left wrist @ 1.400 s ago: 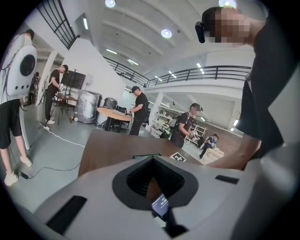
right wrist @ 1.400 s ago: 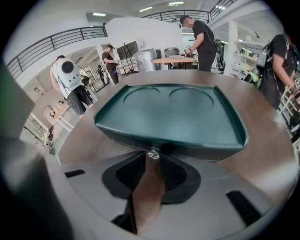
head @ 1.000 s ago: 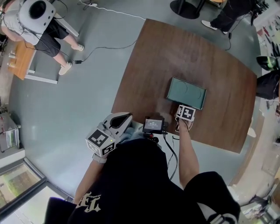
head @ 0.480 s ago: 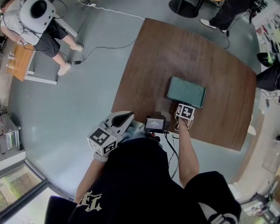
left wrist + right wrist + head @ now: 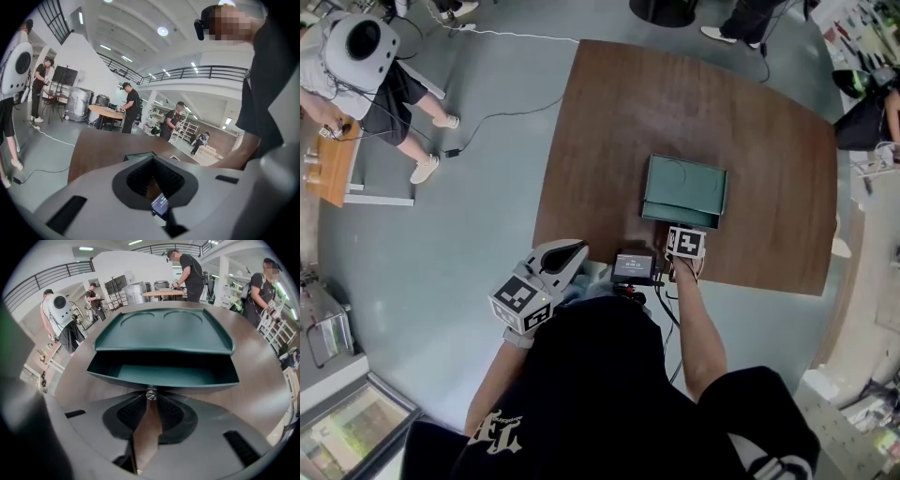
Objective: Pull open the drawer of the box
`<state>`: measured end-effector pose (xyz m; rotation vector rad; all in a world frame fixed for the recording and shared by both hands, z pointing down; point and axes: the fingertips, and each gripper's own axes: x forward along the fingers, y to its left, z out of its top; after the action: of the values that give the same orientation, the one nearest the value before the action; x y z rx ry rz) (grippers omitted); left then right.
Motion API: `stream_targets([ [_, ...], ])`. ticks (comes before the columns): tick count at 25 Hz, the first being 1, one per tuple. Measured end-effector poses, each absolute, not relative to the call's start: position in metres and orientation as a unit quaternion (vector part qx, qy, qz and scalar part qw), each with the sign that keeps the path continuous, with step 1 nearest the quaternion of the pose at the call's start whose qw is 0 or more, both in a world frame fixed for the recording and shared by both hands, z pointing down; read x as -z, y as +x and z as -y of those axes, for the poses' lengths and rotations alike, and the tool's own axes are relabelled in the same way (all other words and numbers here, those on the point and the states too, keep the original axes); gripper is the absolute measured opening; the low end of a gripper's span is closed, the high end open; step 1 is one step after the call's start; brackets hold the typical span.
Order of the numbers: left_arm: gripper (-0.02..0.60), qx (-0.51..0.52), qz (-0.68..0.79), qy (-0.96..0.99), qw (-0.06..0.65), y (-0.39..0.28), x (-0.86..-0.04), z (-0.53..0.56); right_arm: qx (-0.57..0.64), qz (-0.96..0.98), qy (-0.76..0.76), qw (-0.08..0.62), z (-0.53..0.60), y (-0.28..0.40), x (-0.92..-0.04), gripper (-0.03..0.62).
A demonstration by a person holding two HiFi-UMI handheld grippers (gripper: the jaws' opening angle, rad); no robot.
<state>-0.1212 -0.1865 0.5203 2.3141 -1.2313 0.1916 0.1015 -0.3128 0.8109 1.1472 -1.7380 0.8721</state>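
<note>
Only its own view shows right gripper [image 5: 150, 397] jaws pinching drawer [image 5: 164, 382] knob [image 5: 150, 392]; left gripper [image 5: 152, 171] jaws together.

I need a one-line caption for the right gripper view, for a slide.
The right gripper, tongs shut on the knob, holds the drawer of the green box open on a wooden table.

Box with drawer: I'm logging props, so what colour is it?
The box is dark teal, clearest in the right gripper view.

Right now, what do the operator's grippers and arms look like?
Left gripper and right gripper: pale grey moulded shells, black ribbed claw pads, each with a black-and-white square-marker cube. Arms bare below a black short-sleeved shirt with white lettering.
</note>
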Motion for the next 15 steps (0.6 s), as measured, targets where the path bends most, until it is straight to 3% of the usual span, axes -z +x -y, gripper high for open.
stream_targets([
  [15, 0.006, -0.086, 0.376, 0.887, 0.255, -0.098, -0.525, 0.195, -0.371, 0.688, 0.466, 0.415, 0.273, 0.107, -0.816, 0.054],
])
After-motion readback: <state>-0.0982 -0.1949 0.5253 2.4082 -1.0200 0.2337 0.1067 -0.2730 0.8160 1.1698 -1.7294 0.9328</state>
